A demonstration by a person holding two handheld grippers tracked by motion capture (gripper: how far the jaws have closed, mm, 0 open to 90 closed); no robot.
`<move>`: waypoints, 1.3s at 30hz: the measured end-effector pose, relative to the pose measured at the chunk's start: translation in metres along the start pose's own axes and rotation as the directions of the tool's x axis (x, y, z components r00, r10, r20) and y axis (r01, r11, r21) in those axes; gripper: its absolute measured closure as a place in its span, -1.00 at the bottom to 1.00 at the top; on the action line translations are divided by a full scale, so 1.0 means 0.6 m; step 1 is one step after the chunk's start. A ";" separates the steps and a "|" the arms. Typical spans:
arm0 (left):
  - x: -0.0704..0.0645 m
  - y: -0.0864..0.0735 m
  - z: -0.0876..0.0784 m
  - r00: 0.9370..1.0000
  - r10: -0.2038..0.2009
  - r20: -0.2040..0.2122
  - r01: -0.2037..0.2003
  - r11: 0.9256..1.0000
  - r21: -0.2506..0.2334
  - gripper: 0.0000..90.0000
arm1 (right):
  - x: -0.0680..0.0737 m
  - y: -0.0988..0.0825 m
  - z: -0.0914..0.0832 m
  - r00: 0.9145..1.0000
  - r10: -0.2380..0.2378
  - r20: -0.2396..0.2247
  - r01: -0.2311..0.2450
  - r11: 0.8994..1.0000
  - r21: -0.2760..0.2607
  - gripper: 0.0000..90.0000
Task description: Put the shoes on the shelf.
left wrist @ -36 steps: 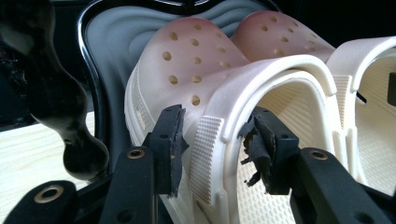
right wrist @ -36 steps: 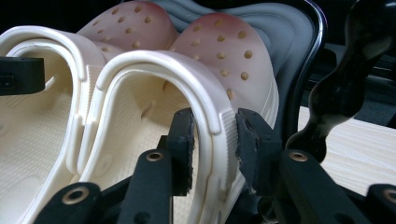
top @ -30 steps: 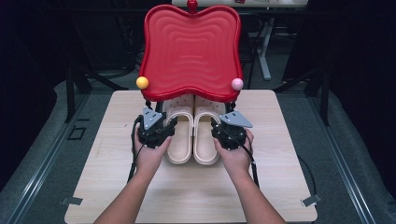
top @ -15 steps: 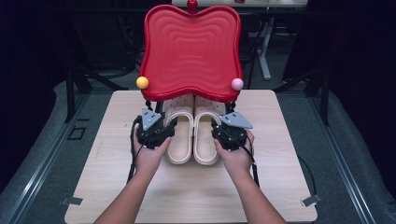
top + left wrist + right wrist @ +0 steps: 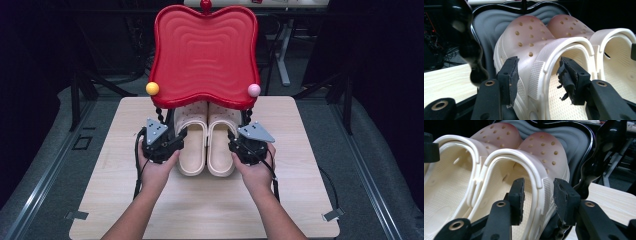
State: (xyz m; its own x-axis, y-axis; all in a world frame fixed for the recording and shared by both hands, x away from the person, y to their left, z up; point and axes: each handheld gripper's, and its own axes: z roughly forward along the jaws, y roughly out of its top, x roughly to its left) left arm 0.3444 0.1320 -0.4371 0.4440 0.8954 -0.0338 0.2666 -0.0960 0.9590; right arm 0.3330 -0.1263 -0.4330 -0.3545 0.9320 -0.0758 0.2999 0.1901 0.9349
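clogs [image 5: 206, 142] paired at frame centre on table [image 5: 300, 200], toes under red tray [image 5: 205, 52]. left gripper [image 5: 537, 80] jaws straddle left clog's outer wall, apart; right gripper [image 5: 537, 200] likewise on right clog.

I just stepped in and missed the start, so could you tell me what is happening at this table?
A person holds a gripper in each hand at a pair of cream clogs under a red tray-like shelf. The left gripper straddles the outer wall of the left clog, and the right gripper straddles the outer wall of the right clog. Both grippers' jaws are open around the walls, not clamped.
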 end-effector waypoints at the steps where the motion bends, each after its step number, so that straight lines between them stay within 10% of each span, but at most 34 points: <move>1: 0.001 0.000 -0.003 1.000 -0.001 0.004 0.001 1.000 -0.001 0.12 | 0.000 -0.001 -0.004 1.000 -0.001 -0.002 0.001 1.000 -0.003 0.35; 26: 0.004 -0.085 -0.085 0.998 0.001 0.058 -0.004 0.999 0.045 0.32 | 0.027 -0.070 -0.082 0.995 -0.054 -0.088 0.054 0.999 0.004 0.31; 39: -0.018 -0.129 -0.122 0.994 0.033 0.101 -0.041 0.997 0.071 0.33 | 0.038 -0.124 -0.124 0.989 -0.040 -0.141 0.047 0.998 0.049 0.61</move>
State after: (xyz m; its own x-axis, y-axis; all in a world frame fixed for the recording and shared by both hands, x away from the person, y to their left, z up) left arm 0.2566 0.1614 -0.4902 0.5367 0.8433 -0.0300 0.3085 -0.1630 0.9372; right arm 0.2365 -0.1420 -0.4785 -0.4871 0.8710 -0.0634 0.3256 0.2485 0.9123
